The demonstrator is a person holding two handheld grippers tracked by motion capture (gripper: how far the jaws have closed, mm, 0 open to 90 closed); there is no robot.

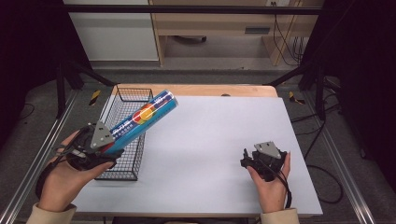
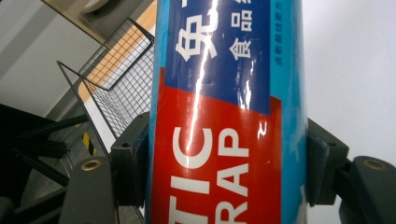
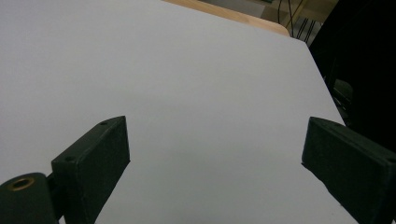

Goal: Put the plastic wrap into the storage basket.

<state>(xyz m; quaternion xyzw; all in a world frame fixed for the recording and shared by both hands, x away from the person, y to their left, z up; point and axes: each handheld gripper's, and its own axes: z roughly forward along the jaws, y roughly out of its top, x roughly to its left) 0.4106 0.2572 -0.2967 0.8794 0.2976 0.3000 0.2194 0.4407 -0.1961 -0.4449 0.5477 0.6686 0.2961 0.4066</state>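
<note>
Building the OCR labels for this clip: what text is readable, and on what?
"TIC" over "RAP": white on the red panel of the blue tube, letters cut off by the left hand-held gripper.
Chinese characters on the dark blue panel: cropped, not read with confidence.
High view: the tube's print is too small to read.

The left gripper (image 1: pixel 105 147) is tilted upward at the table's left side, jaws clamped; the right gripper (image 1: pixel 247 161) rests low, jaws wide apart.
</note>
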